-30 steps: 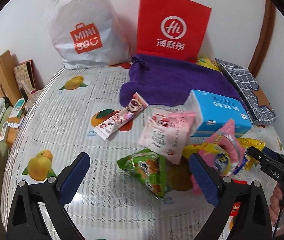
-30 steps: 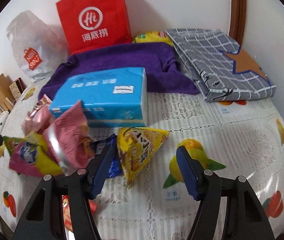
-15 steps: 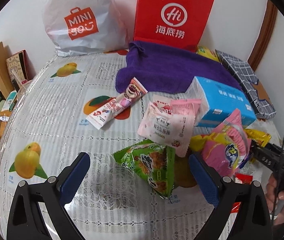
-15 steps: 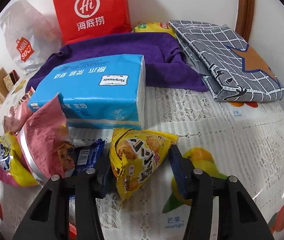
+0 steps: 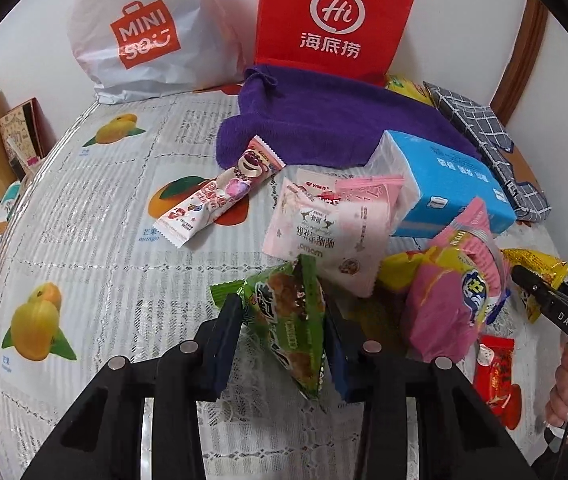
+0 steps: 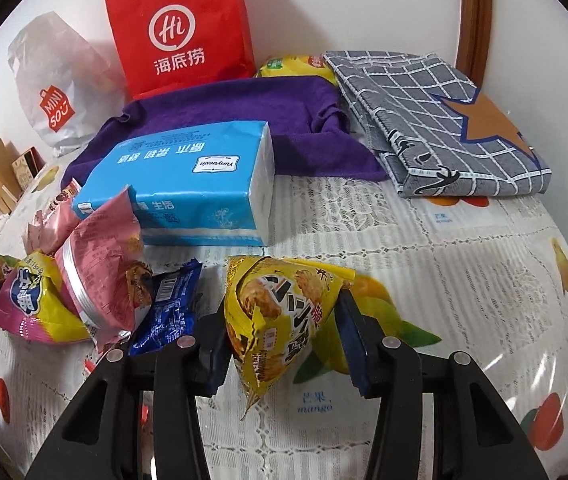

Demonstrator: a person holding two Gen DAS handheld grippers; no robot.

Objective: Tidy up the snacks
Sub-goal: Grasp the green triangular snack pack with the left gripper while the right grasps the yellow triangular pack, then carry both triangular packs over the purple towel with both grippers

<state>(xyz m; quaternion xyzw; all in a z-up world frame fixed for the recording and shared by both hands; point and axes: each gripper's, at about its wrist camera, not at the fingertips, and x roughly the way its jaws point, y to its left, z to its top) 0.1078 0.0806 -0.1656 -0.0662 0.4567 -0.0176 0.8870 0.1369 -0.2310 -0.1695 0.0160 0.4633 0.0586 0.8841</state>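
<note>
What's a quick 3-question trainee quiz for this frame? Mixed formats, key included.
1. True or false: the left gripper is closed on the green snack packet.
2. What does the right gripper hold? A) blue tissue pack B) yellow snack packet C) purple towel
3. Fill in: the blue tissue pack lies partly on the ____ towel.

Key
1. True; its pads press both sides of the packet.
2. B; the yellow snack packet sits between its fingers.
3. Purple; the purple towel lies in front of the red paper bag.

left tongs (image 5: 281, 338) clamped, right tongs (image 6: 284, 334) clamped, both level
</note>
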